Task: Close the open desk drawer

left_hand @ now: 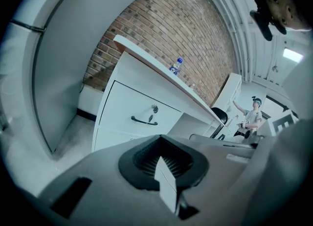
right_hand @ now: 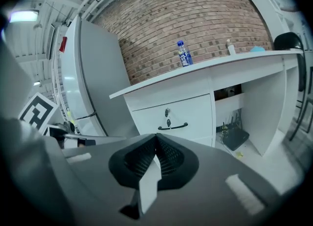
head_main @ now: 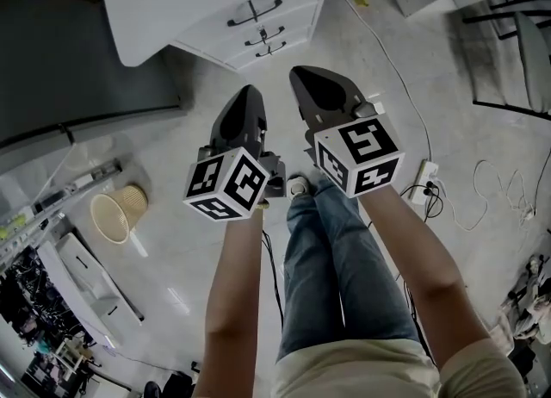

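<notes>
Both sets of jaws are shut tight and hold nothing. In the left gripper view the left gripper [left_hand: 160,156] has its black-lined jaws meeting along one line, and the right gripper view shows the same for the right gripper [right_hand: 156,149]. From the head view we hold the two side by side, apart from each other, over the pale floor [head_main: 172,276]. Both are aimed at the white drawer unit [head_main: 258,30] and are well clear of it.

The white desk drawer with a curved black handle [right_hand: 172,126] is the top one under the white counter [right_hand: 195,76]. A small round lock [right_hand: 167,112] sits just above the handle. Its front lies flush with the fronts below it, so it looks closed to us, and neither gripper touches it.

On the counter we see a clear plastic water bottle with a blue cap and label [right_hand: 183,54], upright, in front of the red brick wall [right_hand: 195,14]. A tall grey cabinet [right_hand: 100,88] stands to the left of the unit. Under the open part of the counter a flat black box [right_hand: 236,138] lies on the floor. In the head view a round wicker basket [head_main: 119,213] sits on the floor to our left and a white power strip [head_main: 426,177] to our right, with cables running from it.
</notes>
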The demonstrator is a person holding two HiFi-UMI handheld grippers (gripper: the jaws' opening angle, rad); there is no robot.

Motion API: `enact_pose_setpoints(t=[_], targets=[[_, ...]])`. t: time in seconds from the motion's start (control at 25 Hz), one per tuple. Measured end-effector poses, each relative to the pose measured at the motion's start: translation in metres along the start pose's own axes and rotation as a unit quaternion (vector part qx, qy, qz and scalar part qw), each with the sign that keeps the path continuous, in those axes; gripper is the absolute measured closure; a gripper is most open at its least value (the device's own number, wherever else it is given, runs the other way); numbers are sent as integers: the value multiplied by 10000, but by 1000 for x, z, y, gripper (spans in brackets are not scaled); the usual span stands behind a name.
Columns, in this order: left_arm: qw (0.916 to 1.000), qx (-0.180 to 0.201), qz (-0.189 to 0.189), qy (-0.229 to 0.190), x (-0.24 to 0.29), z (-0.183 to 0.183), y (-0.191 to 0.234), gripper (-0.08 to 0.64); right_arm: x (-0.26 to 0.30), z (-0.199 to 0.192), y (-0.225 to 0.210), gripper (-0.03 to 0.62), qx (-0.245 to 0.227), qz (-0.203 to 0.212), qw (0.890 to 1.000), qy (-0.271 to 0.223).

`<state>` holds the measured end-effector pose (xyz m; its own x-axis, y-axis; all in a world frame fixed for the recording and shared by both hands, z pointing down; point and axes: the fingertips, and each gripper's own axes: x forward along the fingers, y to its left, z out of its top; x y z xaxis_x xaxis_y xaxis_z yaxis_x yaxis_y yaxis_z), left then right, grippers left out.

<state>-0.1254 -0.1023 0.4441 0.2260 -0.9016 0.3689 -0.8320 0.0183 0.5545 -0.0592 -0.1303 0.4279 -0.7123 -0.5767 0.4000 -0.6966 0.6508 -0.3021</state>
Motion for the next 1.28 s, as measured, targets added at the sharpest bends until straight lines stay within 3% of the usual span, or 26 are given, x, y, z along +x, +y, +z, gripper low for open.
enact_pose_setpoints(t=[0.32, 0.88, 1.28], targets=[[9993, 270, -210, 142, -46, 7, -41, 563, -60, 22, 32, 591, -62, -78, 9999, -76], [9976, 413, -427, 347, -123, 22, -97, 563, -147, 74, 76, 591, 87, -360, 9987, -347], [9984, 138, -439, 342, -169, 34, -111, 563, -183, 81, 111, 591, -257, -170, 9995, -119]])
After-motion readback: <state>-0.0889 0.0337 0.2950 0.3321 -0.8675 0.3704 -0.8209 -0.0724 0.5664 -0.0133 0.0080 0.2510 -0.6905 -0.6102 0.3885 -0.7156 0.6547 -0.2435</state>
